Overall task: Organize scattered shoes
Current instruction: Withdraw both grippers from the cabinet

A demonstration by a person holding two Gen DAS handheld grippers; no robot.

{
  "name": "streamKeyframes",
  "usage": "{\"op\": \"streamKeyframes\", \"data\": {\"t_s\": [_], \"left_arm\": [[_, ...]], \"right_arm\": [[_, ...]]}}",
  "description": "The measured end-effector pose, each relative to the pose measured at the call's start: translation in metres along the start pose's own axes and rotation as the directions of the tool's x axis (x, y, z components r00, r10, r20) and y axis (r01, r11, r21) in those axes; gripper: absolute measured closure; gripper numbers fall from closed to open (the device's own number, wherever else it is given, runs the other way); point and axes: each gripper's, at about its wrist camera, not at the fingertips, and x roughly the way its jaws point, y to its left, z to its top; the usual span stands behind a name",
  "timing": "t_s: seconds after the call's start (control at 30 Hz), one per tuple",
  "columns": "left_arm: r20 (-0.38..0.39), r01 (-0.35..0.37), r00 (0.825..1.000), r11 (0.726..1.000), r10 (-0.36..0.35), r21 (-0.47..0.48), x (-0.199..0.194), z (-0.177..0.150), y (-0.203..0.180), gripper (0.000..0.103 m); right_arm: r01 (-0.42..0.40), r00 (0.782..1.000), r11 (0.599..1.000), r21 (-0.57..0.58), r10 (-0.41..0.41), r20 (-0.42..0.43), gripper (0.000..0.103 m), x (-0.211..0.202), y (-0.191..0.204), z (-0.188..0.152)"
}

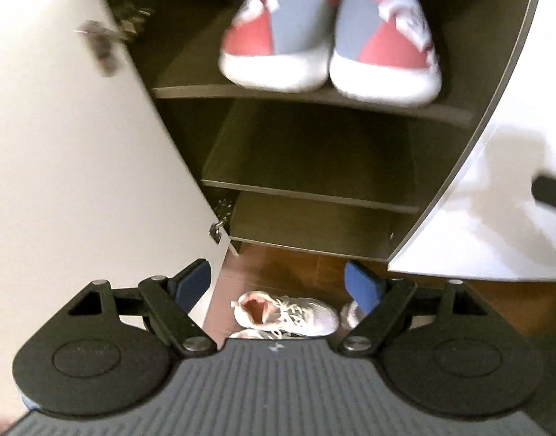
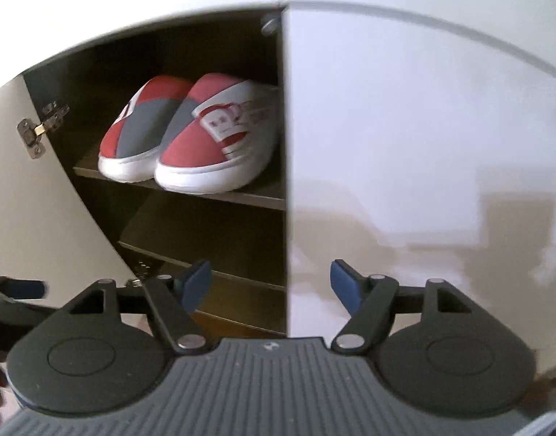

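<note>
- Left wrist view is smeared by motion: the pair of red, grey and white slippers (image 1: 330,36) on the top shelf (image 1: 314,96) of the dark cupboard looks soft-edged, and the hinge (image 1: 100,49) on the open white door (image 1: 60,145) is only a blur.
- Left gripper (image 1: 278,285) has its blue-padded jaws spread wide with nothing between them.
- White lace-up sneakers (image 1: 285,314) lie on the brown wooden floor (image 1: 299,265) below it, partly cut off by the gripper body and its right finger.
- Right wrist view shows the right gripper (image 2: 269,285) parted too, holding nothing.
- Closed glossy white door (image 2: 423,145) hides the cupboard's right half; the slippers (image 2: 190,134), with smooth rounded white soles, sit just left of its edge.
</note>
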Motion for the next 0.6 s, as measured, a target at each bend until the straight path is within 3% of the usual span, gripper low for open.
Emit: {"op": "streamKeyframes", "data": {"t_s": [0.13,0.23,0.43,0.6], "left_arm": [[0.051,0.019,0.999,1.000,-0.017,-0.022,-0.040,0.047,0.019,0.020],[0.093,0.017,0.996,1.000,-0.017,0.004,-0.101,0.047,0.019,0.020],[0.138,0.044,0.989,0.999,-0.047,0.023,-0.162,0.055,0.018,0.020],[0.192,0.061,0.979,0.996,-0.072,0.061,-0.200,0.058,0.012,0.020]], "right_arm": [[0.042,0.996,0.999,0.035,-0.044,0.080,0.026,-0.058,-0.002,0.003],[0.039,0.991,0.996,0.080,-0.049,0.122,0.023,-0.110,-0.005,0.011],[0.019,0.980,0.996,0.090,-0.037,0.197,0.017,-0.190,-0.011,0.035],[0.021,0.968,0.997,0.079,-0.040,0.247,0.015,-0.220,-0.024,0.046]]}}
